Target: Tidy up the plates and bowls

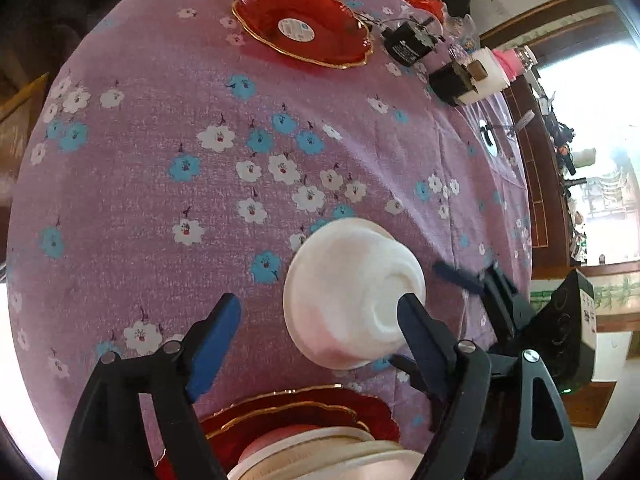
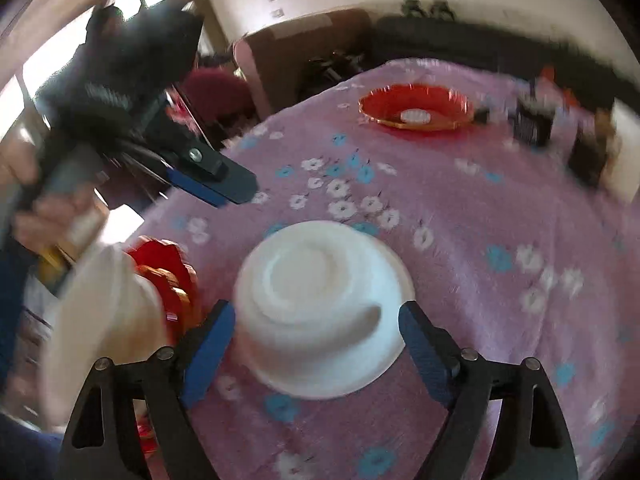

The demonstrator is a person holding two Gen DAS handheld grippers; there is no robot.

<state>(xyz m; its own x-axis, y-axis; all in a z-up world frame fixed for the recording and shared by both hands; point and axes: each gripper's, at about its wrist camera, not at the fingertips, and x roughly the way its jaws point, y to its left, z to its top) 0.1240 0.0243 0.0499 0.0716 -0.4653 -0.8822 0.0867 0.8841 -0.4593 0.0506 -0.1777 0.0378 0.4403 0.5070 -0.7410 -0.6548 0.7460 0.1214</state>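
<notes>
A white bowl (image 1: 354, 296) (image 2: 320, 312) lies upside down on the purple floral tablecloth (image 1: 160, 200). My right gripper (image 2: 320, 344) is open, with the bowl between its blue fingers (image 2: 212, 352); the pads sit close to its sides without pressing. In the left wrist view one right finger (image 1: 456, 276) shows blurred beside the bowl. My left gripper (image 1: 320, 320) is open and holds nothing; it hovers above a stack of red gold-rimmed plates (image 1: 300, 408) (image 2: 168, 280) topped with white bowls (image 1: 320, 452) (image 2: 108, 312). Another red plate (image 1: 300, 24) (image 2: 416, 108) sits at the far side.
Black boxes (image 1: 408, 44) (image 2: 532, 124), a white box (image 1: 484, 76) and small clutter line the table's far edge. A person's hand (image 2: 40, 208) holds the left gripper's handle at the table's left. A brown sofa (image 2: 304, 40) stands beyond the table.
</notes>
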